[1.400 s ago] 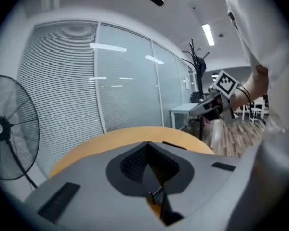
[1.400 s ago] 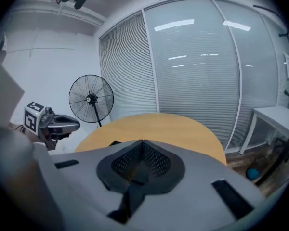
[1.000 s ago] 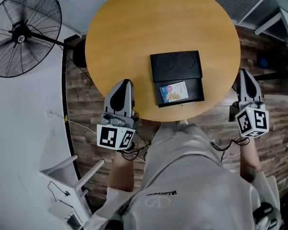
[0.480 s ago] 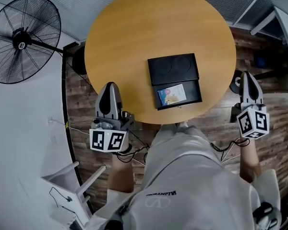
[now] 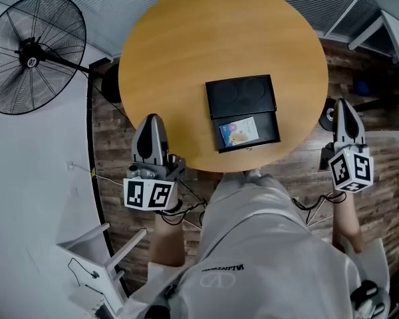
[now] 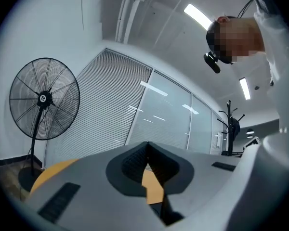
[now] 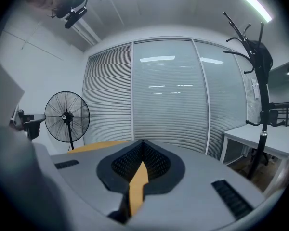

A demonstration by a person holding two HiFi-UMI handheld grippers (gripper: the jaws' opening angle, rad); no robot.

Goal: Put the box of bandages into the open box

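Note:
A black open box (image 5: 243,113) lies on the round wooden table (image 5: 186,38), its lid folded back toward the far side. Inside its near half rests the blue and white box of bandages (image 5: 239,131). My left gripper (image 5: 150,119) hovers over the table's near left edge, jaws shut with nothing between them. My right gripper (image 5: 342,104) hangs off the table's right side over the floor, jaws shut and empty. Both gripper views look up and across the room; in each the jaws meet at the tips (image 6: 147,144) (image 7: 142,142).
A black standing fan (image 5: 32,53) stands left of the table, also seen as the fan (image 6: 43,102) and the fan (image 7: 66,117) in the gripper views. A white chair (image 5: 96,258) sits at the lower left. A coat stand (image 7: 257,71) and a white desk (image 7: 260,136) are at the right.
My left gripper drew back toward me and to the left, off the table's inner area, then held still. The right gripper and the box stayed in place.

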